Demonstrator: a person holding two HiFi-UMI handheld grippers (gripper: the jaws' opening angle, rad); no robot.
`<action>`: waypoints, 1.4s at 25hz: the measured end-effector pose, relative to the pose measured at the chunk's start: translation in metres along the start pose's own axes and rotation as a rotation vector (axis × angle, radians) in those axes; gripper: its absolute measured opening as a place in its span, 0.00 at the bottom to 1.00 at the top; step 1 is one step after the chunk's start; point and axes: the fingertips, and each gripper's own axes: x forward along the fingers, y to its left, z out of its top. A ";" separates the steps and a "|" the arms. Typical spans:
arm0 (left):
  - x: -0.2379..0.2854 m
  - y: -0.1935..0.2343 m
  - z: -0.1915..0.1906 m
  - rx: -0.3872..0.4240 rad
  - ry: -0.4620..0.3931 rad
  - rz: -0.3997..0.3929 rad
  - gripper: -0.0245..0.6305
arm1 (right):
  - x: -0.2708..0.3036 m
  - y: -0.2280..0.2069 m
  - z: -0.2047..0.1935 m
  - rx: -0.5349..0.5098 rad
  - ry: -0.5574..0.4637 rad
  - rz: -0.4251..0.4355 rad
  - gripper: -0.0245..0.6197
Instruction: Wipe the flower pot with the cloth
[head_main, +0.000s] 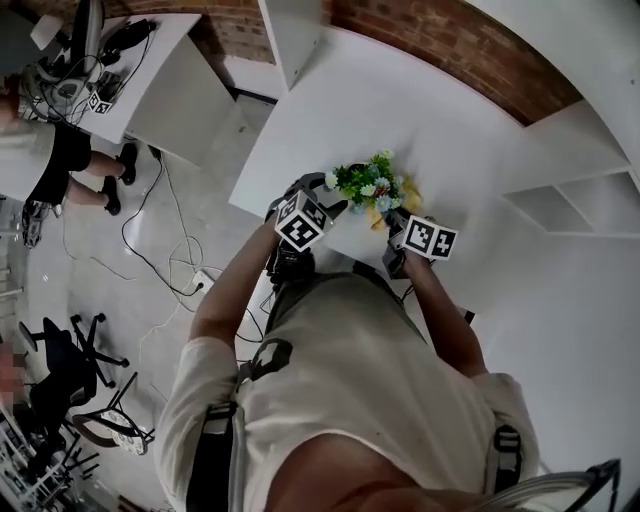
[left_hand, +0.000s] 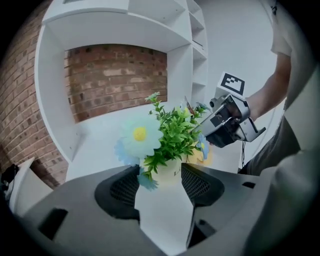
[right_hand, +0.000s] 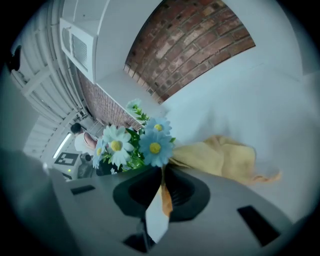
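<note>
In the head view, a bunch of artificial flowers (head_main: 368, 184) stands on the white table (head_main: 440, 110), close to its near edge and just in front of the person. The flowers cover the pot below them. The left gripper (head_main: 322, 198) is at the left side of the flowers and the right gripper (head_main: 398, 222) at the right side. A yellow cloth (head_main: 411, 196) shows between the flowers and the right gripper.

In the left gripper view, the two jaws stand wide apart. The cream flower pot (left_hand: 168, 172) stands on the table at their far end, in the gap between the tips. I see no pad pressing on it; a blue flower hangs in front of the left pad. Beyond the pot are the cloth and the right gripper, and a brick wall (left_hand: 115, 75) closes the back of the table.

In the right gripper view, the jaws are almost together and pinch a thin fold of the cloth between them. The rest of the cloth lies crumpled on the table just past the jaws, at the right of the flowers.
</note>
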 end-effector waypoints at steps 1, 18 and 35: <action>0.003 -0.003 0.002 0.002 -0.003 -0.001 0.45 | 0.000 0.000 -0.004 0.000 0.006 -0.004 0.10; 0.016 -0.018 0.000 0.031 0.035 -0.022 0.39 | 0.027 0.037 -0.064 -0.058 0.263 0.107 0.10; 0.017 -0.009 0.002 0.061 0.045 -0.020 0.41 | -0.011 -0.001 0.022 0.029 -0.015 0.025 0.10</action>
